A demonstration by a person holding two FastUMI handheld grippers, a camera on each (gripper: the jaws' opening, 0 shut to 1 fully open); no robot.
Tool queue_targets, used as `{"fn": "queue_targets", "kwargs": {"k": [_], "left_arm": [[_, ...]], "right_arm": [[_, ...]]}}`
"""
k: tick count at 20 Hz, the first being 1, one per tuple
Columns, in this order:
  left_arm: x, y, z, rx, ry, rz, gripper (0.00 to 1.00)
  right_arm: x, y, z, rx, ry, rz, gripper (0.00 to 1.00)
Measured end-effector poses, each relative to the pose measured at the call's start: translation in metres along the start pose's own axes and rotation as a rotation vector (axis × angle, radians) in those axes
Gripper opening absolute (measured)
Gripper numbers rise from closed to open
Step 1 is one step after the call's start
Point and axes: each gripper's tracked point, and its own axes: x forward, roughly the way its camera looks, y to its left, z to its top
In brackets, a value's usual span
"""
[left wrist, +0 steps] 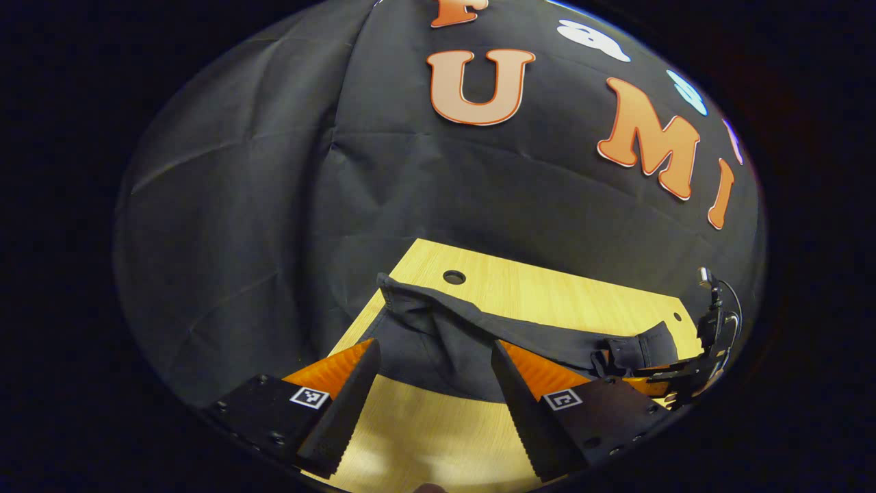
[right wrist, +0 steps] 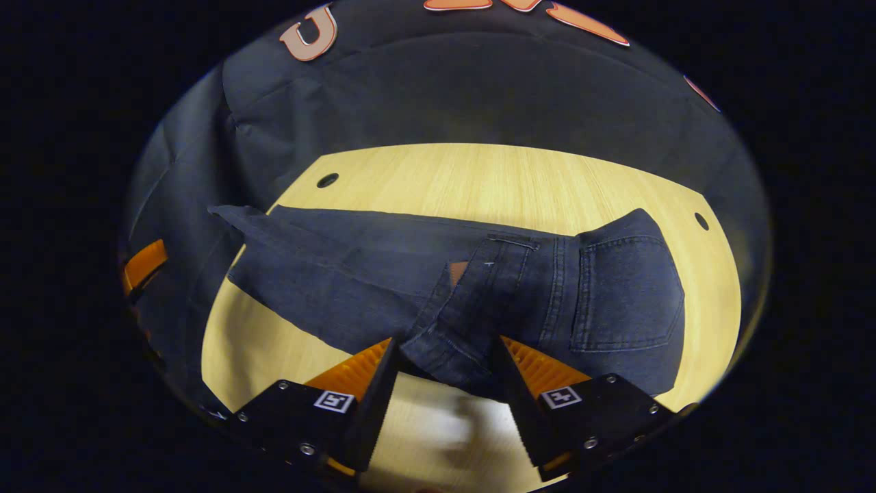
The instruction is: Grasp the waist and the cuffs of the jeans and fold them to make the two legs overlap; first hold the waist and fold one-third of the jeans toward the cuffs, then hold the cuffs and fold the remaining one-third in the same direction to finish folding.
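My right tongs (right wrist: pixel 443 370) stand apart around the bunched waist of the jeans (right wrist: pixel 479 294), not yet pinching; closing on too little cloth could let it slip mid-fold. My left tongs (left wrist: pixel 434 373) gape over the cuffs, level and low. The jeans lie lengthwise across the table (right wrist: pixel 479 178), 2 legs spread.
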Motion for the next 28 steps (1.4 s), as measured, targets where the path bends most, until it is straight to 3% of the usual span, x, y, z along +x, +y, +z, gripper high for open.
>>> {"fn": "queue_targets", "kwargs": {"k": [2, 3, 4, 12, 19, 26, 28], "left_arm": [[0.014, 0.011, -0.009, -0.041, 0.062, 0.019, 0.98], [0.02, 0.013, -0.013, -0.085, 0.102, 0.015, 0.98], [0.023, 0.016, -0.02, -0.132, 0.144, 0.013, 0.98], [0.058, 0.041, -0.067, -0.532, 0.559, 0.006, 0.98], [0.108, 0.028, -0.101, -0.52, 0.701, 0.024, 0.99], [0.158, 0.046, -0.071, -0.519, 0.61, 0.113, 0.98], [0.164, 0.046, -0.063, -0.568, 0.598, 0.111, 0.98]], "right_arm": [[-0.01, 0.011, 0.008, 0.041, -0.021, 0.05, 0.9], [-0.015, 0.012, 0.012, 0.06, -0.035, 0.055, 0.82], [-0.021, 0.012, 0.017, 0.073, -0.056, 0.058, 0.92], [-0.085, -0.024, 0.042, 0.162, -0.213, -0.042, 0.94], [-0.116, -0.066, 0.012, 0.294, -0.245, -0.15, 0.94], [-0.126, -0.068, 0.004, 0.286, -0.223, -0.135, 0.94], [-0.124, -0.072, 0.008, 0.291, -0.224, -0.121, 0.94]]}}
